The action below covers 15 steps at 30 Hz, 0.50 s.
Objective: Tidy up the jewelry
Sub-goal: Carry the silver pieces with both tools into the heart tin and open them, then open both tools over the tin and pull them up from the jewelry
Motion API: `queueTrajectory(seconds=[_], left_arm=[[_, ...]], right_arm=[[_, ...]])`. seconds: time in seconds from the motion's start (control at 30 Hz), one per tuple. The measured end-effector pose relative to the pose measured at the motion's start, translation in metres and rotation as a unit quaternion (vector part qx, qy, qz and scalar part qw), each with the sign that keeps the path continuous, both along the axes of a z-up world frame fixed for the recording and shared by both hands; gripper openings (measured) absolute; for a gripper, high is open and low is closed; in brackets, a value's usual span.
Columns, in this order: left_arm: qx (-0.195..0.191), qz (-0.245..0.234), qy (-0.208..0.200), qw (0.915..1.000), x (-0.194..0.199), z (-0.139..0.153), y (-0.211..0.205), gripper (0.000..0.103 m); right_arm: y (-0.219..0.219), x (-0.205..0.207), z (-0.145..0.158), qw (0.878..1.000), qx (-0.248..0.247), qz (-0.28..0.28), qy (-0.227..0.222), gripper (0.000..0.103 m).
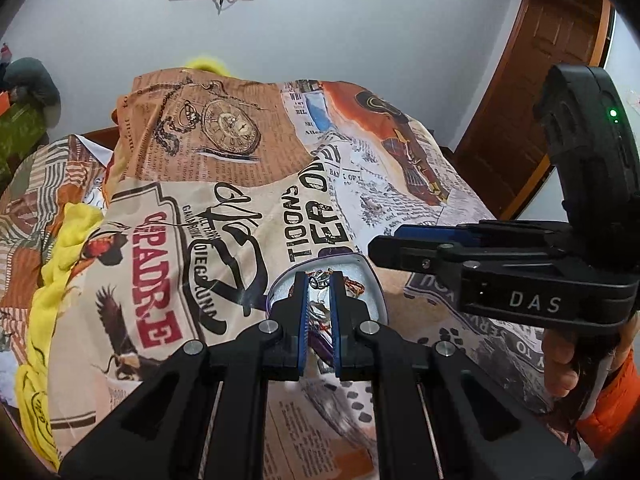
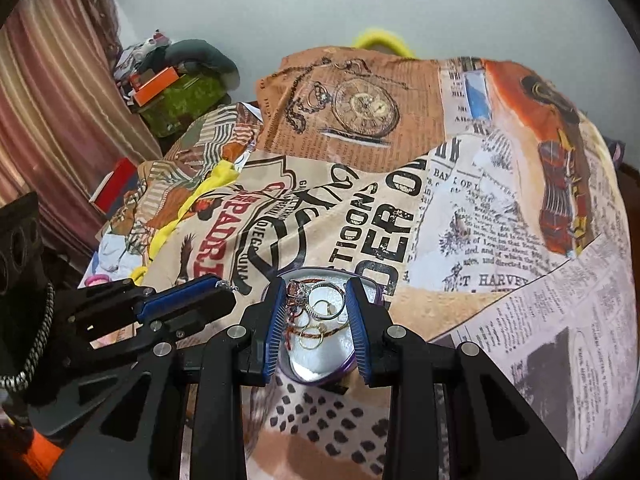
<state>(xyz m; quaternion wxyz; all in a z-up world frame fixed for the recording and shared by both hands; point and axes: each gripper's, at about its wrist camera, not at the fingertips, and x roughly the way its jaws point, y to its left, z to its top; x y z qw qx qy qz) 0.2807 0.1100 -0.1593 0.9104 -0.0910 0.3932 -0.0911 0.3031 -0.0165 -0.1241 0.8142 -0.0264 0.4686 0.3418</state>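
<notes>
Jewelry [image 2: 320, 312] lies in a small oval tin [image 2: 304, 364] with a purple rim, set on a bedspread [image 2: 500, 240] printed with newspaper text and a pocket watch. Right wrist view gives the clearer look into the tin: several rings, thin gold hoops and a red-and-orange cord piled toward its far end on a pale lining, with the near end bare. Right gripper [image 2: 318, 320] has its fingers spread apart, one on each side of the tin, and holds nothing. Left wrist view shows far less of the contents (the fingers cover most of the tin [image 1: 376, 280]); only a bit of metal and cord shows in the narrow slit between the blue pads. Left gripper [image 1: 319, 320] has its fingers nearly together, and whether they pinch a piece cannot be told from that view. Right wrist view shows the left gripper [image 2: 224, 286] from the side, just left of the tin, with a thin silver chain [image 2: 226, 286] at its tip.
</notes>
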Motion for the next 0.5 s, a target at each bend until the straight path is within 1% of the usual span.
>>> queueTrajectory(seconds=[0.27, 0.5], left_arm=[[-0.007, -0.007, 0.027, 0.9996, 0.015, -0.024, -0.002, 0.008], [-0.007, -0.01, 0.05, 0.9987, 0.016, -0.041, -0.005, 0.008]], right_arm=[[0.009, 0.007, -0.02, 1.0, -0.018, 0.007, 0.025, 0.028], [0.01, 0.01, -0.031, 0.999, -0.034, 0.01, 0.032, 0.028]])
